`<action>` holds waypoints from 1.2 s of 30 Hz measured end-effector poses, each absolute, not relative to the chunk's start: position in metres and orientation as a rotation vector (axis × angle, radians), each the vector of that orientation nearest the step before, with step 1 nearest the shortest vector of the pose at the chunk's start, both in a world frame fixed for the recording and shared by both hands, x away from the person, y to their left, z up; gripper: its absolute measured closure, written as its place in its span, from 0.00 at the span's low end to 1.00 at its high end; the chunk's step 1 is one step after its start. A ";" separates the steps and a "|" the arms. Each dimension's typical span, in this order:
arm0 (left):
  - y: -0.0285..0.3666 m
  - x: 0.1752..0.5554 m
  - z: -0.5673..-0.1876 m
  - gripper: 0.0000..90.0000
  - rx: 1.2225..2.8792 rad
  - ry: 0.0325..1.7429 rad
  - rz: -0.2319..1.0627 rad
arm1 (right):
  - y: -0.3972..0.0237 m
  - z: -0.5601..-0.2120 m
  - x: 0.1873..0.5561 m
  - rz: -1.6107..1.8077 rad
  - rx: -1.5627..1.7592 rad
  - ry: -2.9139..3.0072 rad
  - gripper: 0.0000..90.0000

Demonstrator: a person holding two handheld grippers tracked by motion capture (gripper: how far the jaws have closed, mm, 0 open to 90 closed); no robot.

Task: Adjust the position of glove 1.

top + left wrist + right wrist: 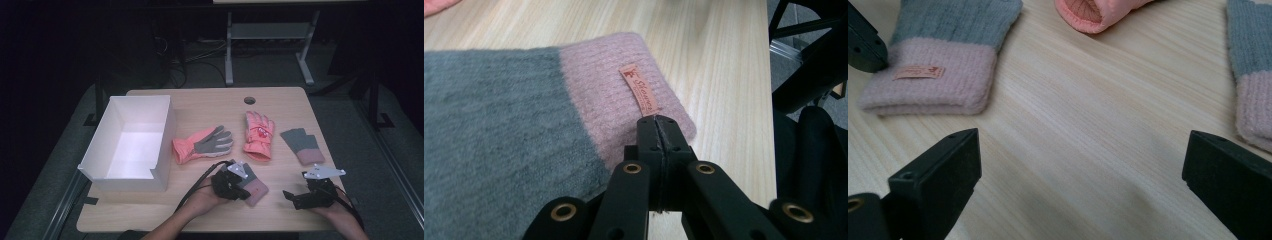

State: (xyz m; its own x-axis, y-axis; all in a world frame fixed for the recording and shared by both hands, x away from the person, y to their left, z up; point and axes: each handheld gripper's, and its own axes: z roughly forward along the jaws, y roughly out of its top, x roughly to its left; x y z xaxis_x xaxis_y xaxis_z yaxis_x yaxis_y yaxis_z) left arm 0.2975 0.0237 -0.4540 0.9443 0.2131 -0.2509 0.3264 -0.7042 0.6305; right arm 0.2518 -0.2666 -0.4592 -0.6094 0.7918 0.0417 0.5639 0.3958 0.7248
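Two grey knit gloves with pink cuffs lie on the wooden table point(285, 105). One knit glove point(255, 190) point(499, 125) point(948, 50) is near the front edge, partly under my left gripper point(242, 192) point(657, 125). That gripper's jaws are pressed together, tips over the pink cuff beside its small orange label point(639, 90); I see no fabric between them. The second knit glove point(302, 145) point(1253, 75) lies to the right. My right gripper point(291, 196) point(1083, 190) stands open over bare table between the two knit gloves, holding nothing.
A white open box point(130, 145) stands at the table's left. A coral glove with a grey palm point(202, 145) and a second coral glove point(259, 135) point(1093, 12) lie mid-table. A cable hole point(249, 100) is near the far edge. A desk frame point(270, 45) stands beyond.
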 end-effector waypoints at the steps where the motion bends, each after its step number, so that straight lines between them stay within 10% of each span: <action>1: 0.024 0.298 -0.454 1.00 2.376 0.376 -0.206 | -0.267 -0.459 0.252 1.040 1.176 2.348 0.02; 8: 0.040 0.299 -0.445 0.93 2.344 0.399 -0.156 | -0.270 -0.461 0.254 1.029 1.199 2.367 0.02; 29: 0.137 0.275 -0.444 0.19 2.299 0.599 0.123 | -0.260 -0.453 0.256 0.990 1.228 2.364 0.02; 36: 0.146 0.270 -0.446 0.15 2.272 0.647 0.189 | -0.259 -0.451 0.257 0.976 1.234 2.365 0.03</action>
